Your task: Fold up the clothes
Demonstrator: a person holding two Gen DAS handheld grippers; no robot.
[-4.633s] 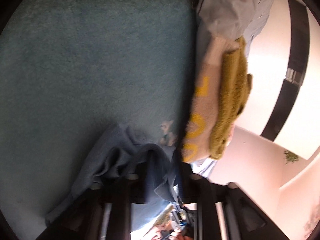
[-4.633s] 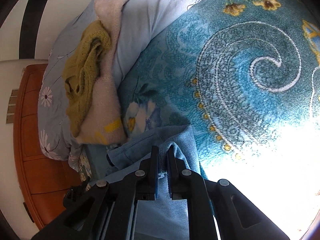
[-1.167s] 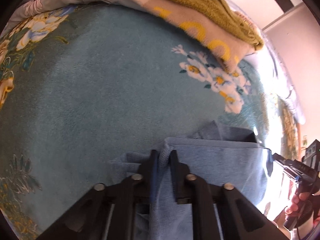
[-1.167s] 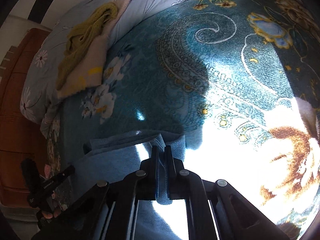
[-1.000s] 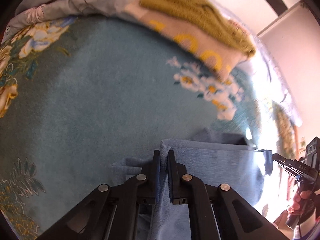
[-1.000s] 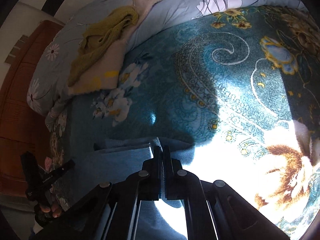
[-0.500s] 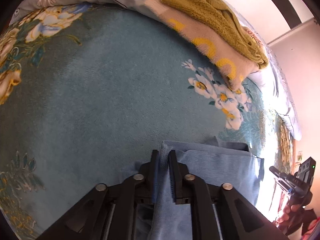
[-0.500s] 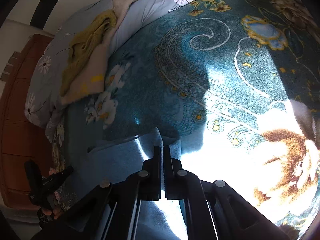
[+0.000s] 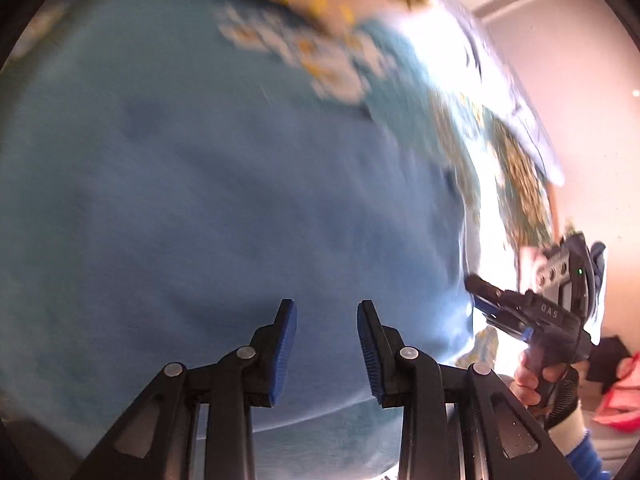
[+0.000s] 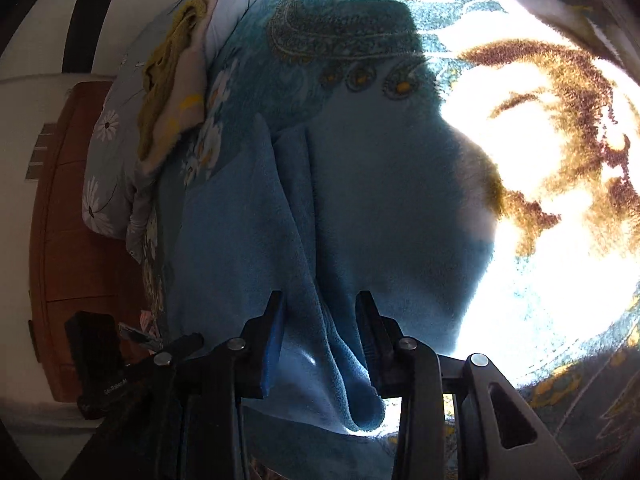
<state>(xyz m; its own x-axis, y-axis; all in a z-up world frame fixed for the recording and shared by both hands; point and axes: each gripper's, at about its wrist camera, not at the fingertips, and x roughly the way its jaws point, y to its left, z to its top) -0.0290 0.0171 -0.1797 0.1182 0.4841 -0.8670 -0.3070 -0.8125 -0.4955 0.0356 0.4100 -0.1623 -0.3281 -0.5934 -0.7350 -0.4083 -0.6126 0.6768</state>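
A light blue garment lies spread on a patterned teal blanket covering a bed, its long axis running away from the cameras toward the pillow end. A raised fold runs lengthwise down its middle, likely left by a fold just laid. The right gripper straddles that ridge with jaws apart, gripping nothing. The left gripper hovers over flat cloth, also parted and empty. The left view is blurred.
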